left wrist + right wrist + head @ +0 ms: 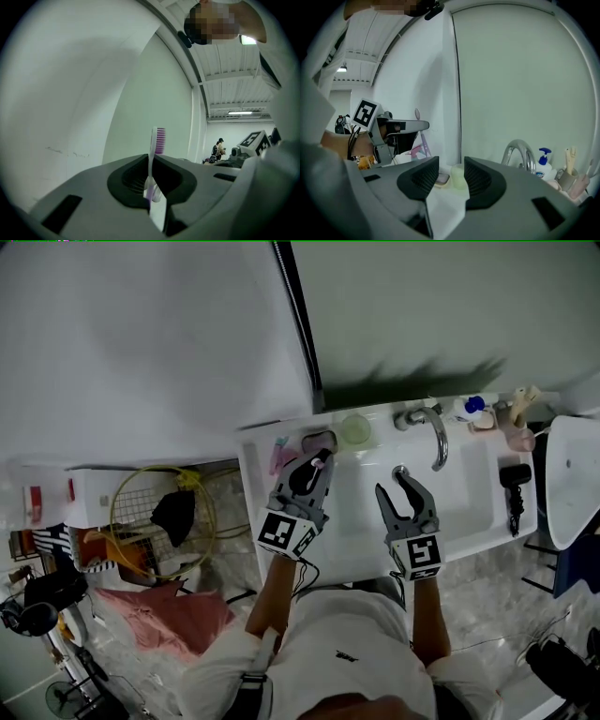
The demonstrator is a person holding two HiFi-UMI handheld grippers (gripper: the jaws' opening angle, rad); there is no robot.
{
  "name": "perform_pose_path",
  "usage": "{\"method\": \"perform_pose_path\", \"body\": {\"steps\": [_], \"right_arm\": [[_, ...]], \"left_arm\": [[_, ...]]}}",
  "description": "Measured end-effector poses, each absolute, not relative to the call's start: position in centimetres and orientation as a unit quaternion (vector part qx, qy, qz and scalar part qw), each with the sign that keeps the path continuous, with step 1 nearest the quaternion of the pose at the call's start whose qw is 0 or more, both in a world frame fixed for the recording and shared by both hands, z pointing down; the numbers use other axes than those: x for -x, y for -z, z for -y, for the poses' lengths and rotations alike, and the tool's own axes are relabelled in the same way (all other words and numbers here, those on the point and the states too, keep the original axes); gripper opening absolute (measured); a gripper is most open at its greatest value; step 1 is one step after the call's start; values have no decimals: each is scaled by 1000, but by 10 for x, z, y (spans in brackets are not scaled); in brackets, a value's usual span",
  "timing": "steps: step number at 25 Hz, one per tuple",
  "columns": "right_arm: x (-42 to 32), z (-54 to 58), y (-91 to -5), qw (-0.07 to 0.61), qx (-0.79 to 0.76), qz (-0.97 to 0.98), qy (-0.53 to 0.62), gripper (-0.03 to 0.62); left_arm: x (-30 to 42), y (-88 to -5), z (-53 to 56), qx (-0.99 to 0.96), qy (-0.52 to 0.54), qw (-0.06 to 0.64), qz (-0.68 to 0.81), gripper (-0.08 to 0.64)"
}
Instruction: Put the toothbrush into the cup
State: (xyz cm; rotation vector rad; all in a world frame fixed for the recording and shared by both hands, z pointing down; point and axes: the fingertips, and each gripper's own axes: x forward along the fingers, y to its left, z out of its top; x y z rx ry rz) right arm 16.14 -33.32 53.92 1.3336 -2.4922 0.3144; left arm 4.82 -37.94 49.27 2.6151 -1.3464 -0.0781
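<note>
We look steeply down on a white ceramic washbasin [469, 512] set against a pale wall, with a person's arms reaching in from below. At far left, beside the basin, stands a yellow wire basket [202, 512] with a dark cloth draped on it. Next comes the left gripper [319, 461], a grey two-jaw claw above the basin's left rim. Its jaws are closed tight on a white-handled toothbrush with purple bristles [158, 140]. The left gripper view shows the handle pinched between the dark pads, with the brush head standing upright above them. Just beyond that claw, on the back rim, stands a small pale green translucent plastic cup [354, 429] (it stands well clear of the brush). To the right, over the bowl, the right gripper [395, 487] has its jaws standing apart and grips nothing. In the right gripper view the cup [459, 176] shows through the gap between its pads [423, 180], farther off on the rim. Right of the cup curves a chrome tap [433, 435]. Then comes a white soap bottle with a blue pump [472, 408]. A black handheld object [514, 486] lies on the basin's right ledge; we cannot tell what it is.
</note>
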Motion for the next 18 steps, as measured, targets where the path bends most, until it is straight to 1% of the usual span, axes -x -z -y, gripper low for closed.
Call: {"method": "perform_pose_path", "body": {"steps": [18], "right_arm": [[-173,380,-576,152,-436,877,-130,176]], "left_arm": [[-82,-522,437,-874,18,103,474,41]]}}
